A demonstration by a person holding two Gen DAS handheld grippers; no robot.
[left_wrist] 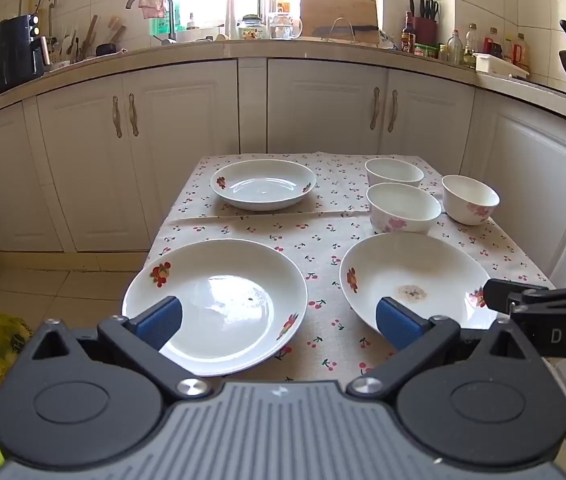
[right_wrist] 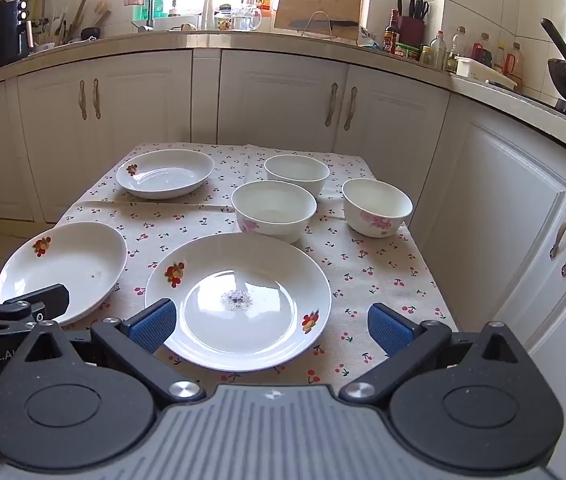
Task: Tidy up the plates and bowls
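Both grippers hover spread and empty at the near edge of the surface (right_wrist: 363,276): left gripper (left_wrist: 279,322) over the near-left plate (left_wrist: 215,306), right gripper (right_wrist: 271,326) over the near-right plate (right_wrist: 238,300). Third plate (right_wrist: 165,173) far left; three bowls (right_wrist: 273,210) far right. Suggested: pinch one plate's near rim, lift level, stack on another; nest bowls afterwards.

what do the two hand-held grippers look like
Both match: left hand-held gripper and right hand-held gripper have blue ribbed pads on black linkage arms, silver pivot screws, round black housings and a ribbed grey body. White lettering marks their sides.
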